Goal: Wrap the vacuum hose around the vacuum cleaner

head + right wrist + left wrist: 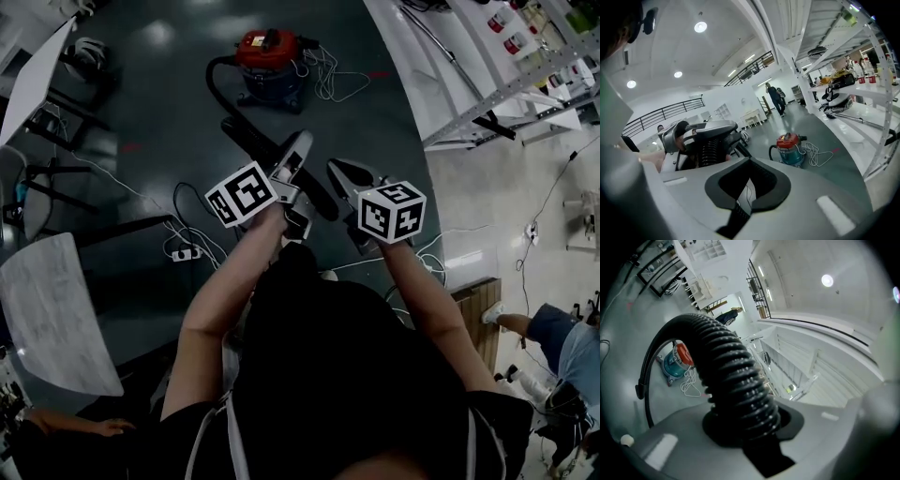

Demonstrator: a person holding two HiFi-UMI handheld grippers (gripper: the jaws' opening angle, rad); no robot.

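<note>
Hose [733, 376] pinched between left gripper [298, 155] fingers — right gripper [747, 187] closed, empty.

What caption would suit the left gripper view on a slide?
Left gripper clamps the black ribbed vacuum hose, arching toward the red-topped vacuum cleaner.

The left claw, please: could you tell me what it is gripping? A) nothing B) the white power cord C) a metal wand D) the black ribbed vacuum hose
D: the left gripper view shows the black ribbed hose clamped between the left claw's pads.
</note>
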